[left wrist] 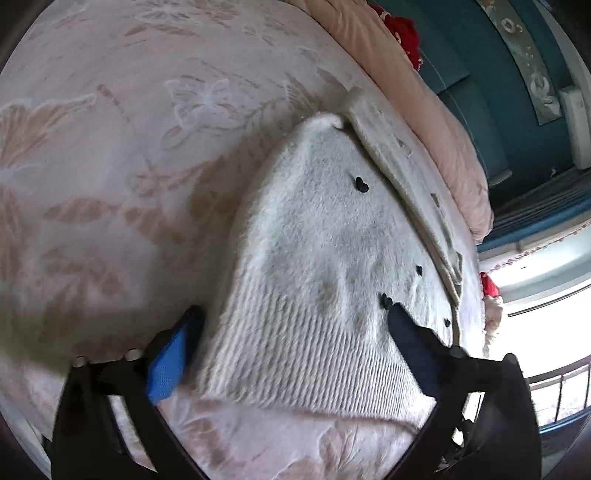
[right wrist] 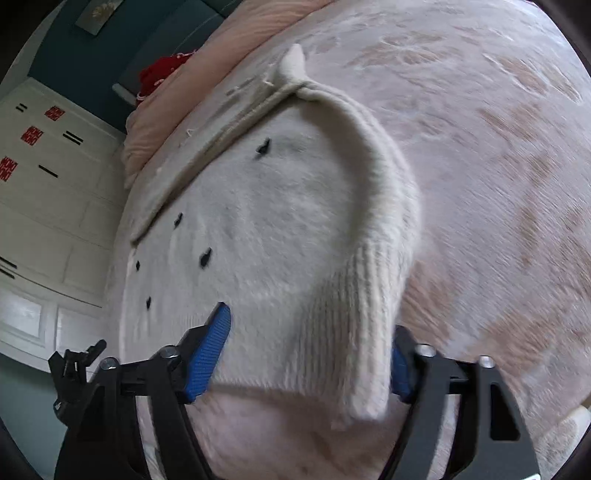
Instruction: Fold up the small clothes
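Note:
A small fuzzy white knit sweater [left wrist: 325,266] with several black heart buttons lies on the pink floral bedspread [left wrist: 110,166]. My left gripper [left wrist: 291,321] is open, its jaws wide apart on either side of the ribbed hem. In the right wrist view the same sweater [right wrist: 266,229] has a sleeve [right wrist: 380,206] folded across the body. My right gripper [right wrist: 310,343] is open, its blue pads [right wrist: 210,354] either side of the sleeve's ribbed cuff without pressing on it.
A folded pink quilt [left wrist: 454,140] lies along the far side of the bed, with a red item [left wrist: 402,33] on it. A teal wall [left wrist: 491,92] and a bright window stand beyond. White cabinets [right wrist: 51,206] stand at the left.

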Demonstrator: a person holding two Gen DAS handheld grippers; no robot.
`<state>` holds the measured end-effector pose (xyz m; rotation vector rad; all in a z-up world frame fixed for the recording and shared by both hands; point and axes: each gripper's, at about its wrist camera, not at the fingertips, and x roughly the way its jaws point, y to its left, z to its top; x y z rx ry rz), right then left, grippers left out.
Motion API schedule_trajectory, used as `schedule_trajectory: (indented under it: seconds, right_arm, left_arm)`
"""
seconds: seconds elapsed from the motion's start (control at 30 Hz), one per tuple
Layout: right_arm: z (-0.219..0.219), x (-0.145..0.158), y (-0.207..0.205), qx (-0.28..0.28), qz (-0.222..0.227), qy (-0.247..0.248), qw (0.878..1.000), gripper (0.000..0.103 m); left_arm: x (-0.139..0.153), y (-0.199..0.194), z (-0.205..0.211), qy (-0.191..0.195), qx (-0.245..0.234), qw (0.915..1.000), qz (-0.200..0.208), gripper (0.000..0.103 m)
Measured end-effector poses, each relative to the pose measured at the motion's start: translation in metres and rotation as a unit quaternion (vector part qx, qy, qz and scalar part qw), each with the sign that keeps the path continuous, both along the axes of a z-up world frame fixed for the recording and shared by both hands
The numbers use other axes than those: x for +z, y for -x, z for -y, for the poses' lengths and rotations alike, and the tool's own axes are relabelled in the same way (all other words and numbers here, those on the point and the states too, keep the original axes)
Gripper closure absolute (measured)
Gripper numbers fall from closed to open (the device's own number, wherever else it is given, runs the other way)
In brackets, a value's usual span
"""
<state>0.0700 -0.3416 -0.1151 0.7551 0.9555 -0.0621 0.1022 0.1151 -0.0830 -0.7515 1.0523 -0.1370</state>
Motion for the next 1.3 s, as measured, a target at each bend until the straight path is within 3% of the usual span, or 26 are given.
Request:
schedule_trajectory:
  seconds: [0.03,0.07,0.1,0.17,0.3,0.43,0.6,0.7,0.8,0.93,1.03,1.17,1.23,1.3]
  right_arm:
    - [-0.001,0.002,-0.004,0.004,-0.008,-0.006,1.000,0.091]
    - [-0.002,0.004,-0.007,0.002,-0.008,-0.011,1.000,0.091]
    - [-0.002,0.012,-0.006,-0.004,0.004,-0.009,1.000,0.091]
    - [-0.008,0.033,-0.005,-0.005,0.029,0.004,1.000,0.092]
    - [-0.004,0.078,0.021,-0.002,0.075,0.012,0.997,0.093]
    - [-0.004,0.095,0.051,0.013,0.074,0.025,0.997,0.093]
    - [-0.017,0.086,0.111,0.070,0.018,0.048,0.996,0.093]
    - [-0.034,0.068,0.152,0.125,-0.037,0.065,0.989,0.093]
    - [-0.045,0.055,0.187,0.174,-0.074,0.046,0.981,0.093]
    - [-0.053,0.054,0.213,0.219,-0.113,0.038,0.968,0.093]
    - [-0.043,0.085,0.207,0.208,-0.080,0.022,0.975,0.093]
    - [-0.003,0.156,0.139,0.159,0.054,0.030,0.985,0.093]
    - [0.024,0.166,0.089,0.122,0.103,0.019,0.987,0.093]
    - [0.043,0.153,0.039,0.098,0.119,0.006,0.988,0.088]
  left_arm:
    - [0.001,-0.004,0.003,0.005,-0.010,0.9999,-0.002,0.059]
    - [-0.001,-0.009,0.005,0.022,-0.023,0.9994,-0.014,0.089]
    - [-0.001,-0.010,0.003,0.035,-0.026,0.9988,-0.021,0.094]
    - [0.010,-0.004,-0.005,0.049,-0.011,0.9987,-0.011,0.095]
    - [0.050,0.020,-0.020,0.027,-0.022,0.9988,0.034,0.096]
    - [0.072,0.058,-0.036,0.014,-0.046,0.9980,0.042,0.097]
    - [0.067,0.115,-0.052,0.001,-0.086,0.9963,0.003,0.097]
    - [0.060,0.162,-0.053,-0.031,-0.131,0.9904,-0.032,0.097]
    - [0.058,0.195,-0.052,-0.044,-0.167,0.9836,-0.053,0.097]
    - [0.070,0.221,-0.062,-0.035,-0.178,0.9805,-0.075,0.097]
    - [0.096,0.202,-0.064,-0.035,-0.169,0.9839,-0.047,0.097]
    - [0.142,0.125,-0.050,-0.014,-0.156,0.9870,0.036,0.097]
    - [0.158,0.066,-0.036,-0.030,-0.151,0.9850,0.078,0.097]
    - [0.160,0.024,-0.022,-0.037,-0.148,0.9829,0.104,0.095]
